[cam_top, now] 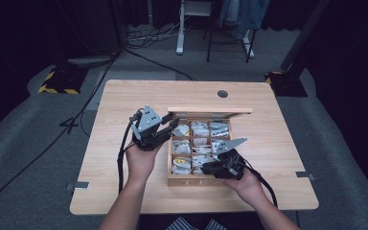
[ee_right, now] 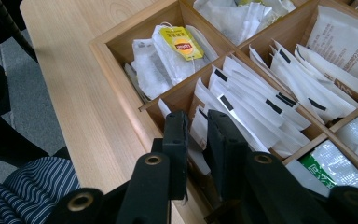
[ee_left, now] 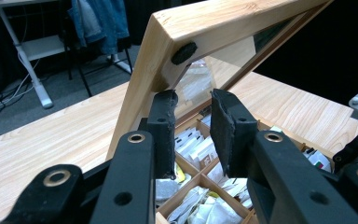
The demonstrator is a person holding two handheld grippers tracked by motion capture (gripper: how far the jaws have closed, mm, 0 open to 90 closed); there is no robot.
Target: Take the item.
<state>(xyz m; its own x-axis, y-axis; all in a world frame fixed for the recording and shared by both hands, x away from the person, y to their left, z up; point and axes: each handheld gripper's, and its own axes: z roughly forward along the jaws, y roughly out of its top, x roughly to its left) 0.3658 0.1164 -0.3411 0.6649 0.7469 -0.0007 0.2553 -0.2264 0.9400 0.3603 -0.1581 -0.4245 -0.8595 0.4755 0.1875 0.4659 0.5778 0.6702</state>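
Observation:
A wooden tea box (cam_top: 199, 181) stands open at mid-table with its lid (cam_top: 210, 111) raised. Its compartments hold paper sachets. My left gripper (cam_top: 168, 132) is at the lid's left end. In the left gripper view its jaws (ee_left: 193, 105) stand a narrow gap apart with nothing between them, just under the lid's wooden corner (ee_left: 168, 32). My right gripper (cam_top: 206, 167) dips into the front row of the box. Its jaws (ee_right: 196, 126) are closed on a white sachet (ee_right: 199, 122) from a row of black-marked sachets (ee_right: 261, 112). A yellow-tagged tea bag (ee_right: 182, 46) lies one compartment over.
The box sits on a light wooden table (cam_top: 124, 191) with a round cable hole (cam_top: 222, 94) at the back. Cables trail from both grippers over the front edge. Stand bases (cam_top: 60, 81) and desk legs (cam_top: 179, 43) are on the floor beyond.

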